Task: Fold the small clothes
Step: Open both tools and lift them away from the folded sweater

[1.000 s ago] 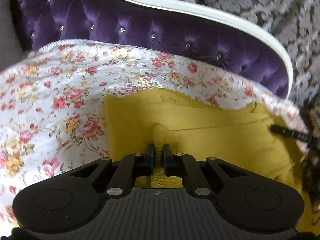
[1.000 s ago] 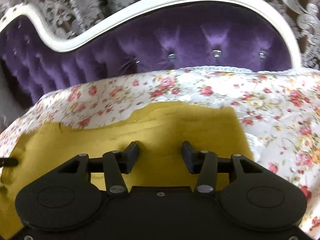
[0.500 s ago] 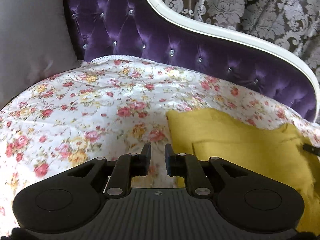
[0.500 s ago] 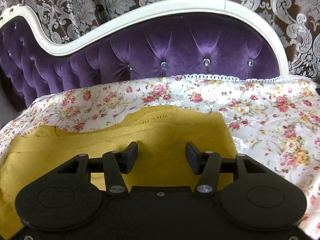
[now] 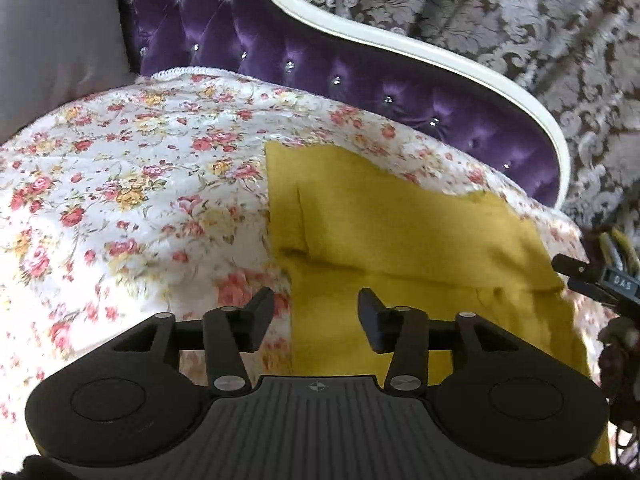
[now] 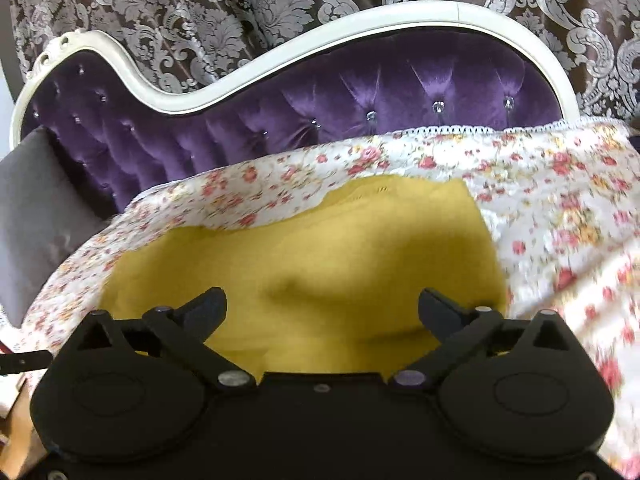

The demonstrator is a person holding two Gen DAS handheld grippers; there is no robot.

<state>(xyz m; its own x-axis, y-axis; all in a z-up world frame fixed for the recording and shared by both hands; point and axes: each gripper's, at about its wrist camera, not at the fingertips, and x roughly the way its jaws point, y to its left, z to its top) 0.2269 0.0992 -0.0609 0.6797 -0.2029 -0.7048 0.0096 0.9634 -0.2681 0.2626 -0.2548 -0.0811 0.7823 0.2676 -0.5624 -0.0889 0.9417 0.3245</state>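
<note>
Fingers on our left gripper [image 5: 316,314] and right gripper [image 6: 322,312] are opening, nothing between them. Yellow garment [image 5: 400,236] lies folded flat on the floral cover [image 5: 140,184], below both. Soft, light knit, we judge; pinch a near corner.

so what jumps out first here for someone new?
The mustard garment, folded flat on the floral cover in the middle of both views. Behind it, the tufted purple sofa back with its white curved frame, against patterned curtains. Both grippers, left and right, are opening above the garment, with nothing in them.
</note>
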